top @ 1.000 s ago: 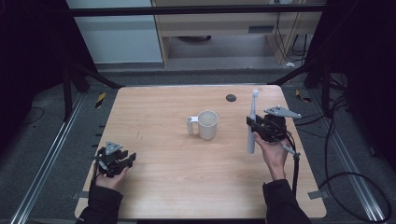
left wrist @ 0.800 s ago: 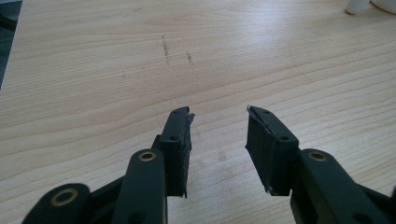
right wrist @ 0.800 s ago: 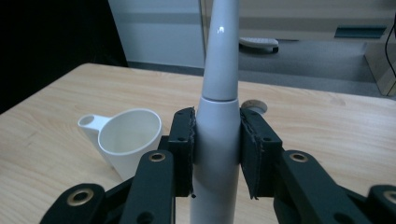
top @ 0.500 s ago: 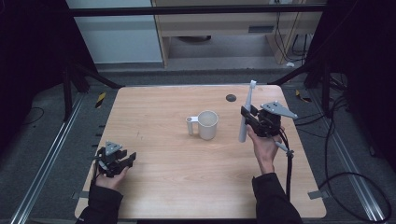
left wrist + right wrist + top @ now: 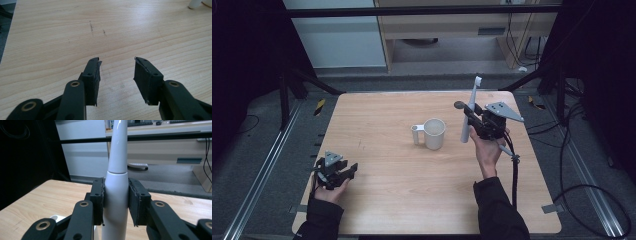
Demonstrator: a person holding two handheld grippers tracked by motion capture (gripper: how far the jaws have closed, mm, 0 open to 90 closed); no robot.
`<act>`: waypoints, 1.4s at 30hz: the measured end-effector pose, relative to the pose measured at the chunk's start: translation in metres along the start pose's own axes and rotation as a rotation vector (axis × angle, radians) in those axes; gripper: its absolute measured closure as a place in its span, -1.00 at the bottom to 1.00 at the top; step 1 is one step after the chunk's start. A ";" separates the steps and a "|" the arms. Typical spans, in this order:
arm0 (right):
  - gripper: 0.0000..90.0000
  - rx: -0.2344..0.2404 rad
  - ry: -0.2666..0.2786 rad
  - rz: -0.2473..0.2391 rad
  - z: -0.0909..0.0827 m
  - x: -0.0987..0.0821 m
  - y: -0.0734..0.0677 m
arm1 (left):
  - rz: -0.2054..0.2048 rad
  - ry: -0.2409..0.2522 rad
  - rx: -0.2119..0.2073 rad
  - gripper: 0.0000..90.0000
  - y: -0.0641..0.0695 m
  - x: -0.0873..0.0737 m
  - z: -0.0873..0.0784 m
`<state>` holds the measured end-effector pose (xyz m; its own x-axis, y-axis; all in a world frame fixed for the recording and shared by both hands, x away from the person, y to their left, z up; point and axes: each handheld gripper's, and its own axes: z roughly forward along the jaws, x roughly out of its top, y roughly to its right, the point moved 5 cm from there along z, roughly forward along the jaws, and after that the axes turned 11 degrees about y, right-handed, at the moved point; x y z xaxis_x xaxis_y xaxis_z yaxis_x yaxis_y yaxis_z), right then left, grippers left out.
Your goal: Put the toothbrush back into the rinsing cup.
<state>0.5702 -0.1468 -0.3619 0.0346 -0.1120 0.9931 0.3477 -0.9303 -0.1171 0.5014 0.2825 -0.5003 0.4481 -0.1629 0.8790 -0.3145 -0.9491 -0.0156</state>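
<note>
Fingers of right gripper clamped on white electric toothbrush, pads pressing both sides of handle. Toothbrush held near upright, head up, clear of tabletop, just right of white mug. Mug stands mid-tabletop, handle toward left. Left gripper fingers spread apart, nothing between them, resting low at near-left tabletop edge, well apart from mug.

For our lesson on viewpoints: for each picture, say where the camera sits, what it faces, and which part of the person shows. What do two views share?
High view: above the table, looking down; forearms, both grippers.
Left gripper view: on the left gripper, facing bare wood; open jaws.
Right gripper view: on the right gripper, facing shelving; jaws clamp the electric toothbrush.
Shared: toothbrush and white cup.
</note>
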 end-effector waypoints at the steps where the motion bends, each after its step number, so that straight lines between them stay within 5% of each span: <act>1: 0.51 -0.002 0.003 -0.002 0.001 0.000 -0.001 | 0.000 0.001 0.000 0.22 0.000 0.000 0.000; 21: 0.51 0.019 0.101 0.024 0.019 0.018 -0.020 | 0.005 0.007 0.002 0.22 0.000 0.000 0.000; 42: 0.51 0.034 0.132 0.046 0.052 0.005 -0.041 | 0.011 0.012 0.000 0.22 0.001 0.000 0.001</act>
<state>0.6047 -0.0914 -0.3520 -0.0717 -0.2019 0.9768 0.3805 -0.9108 -0.1603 0.5025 0.2816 -0.5010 0.4347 -0.1696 0.8845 -0.3195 -0.9473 -0.0247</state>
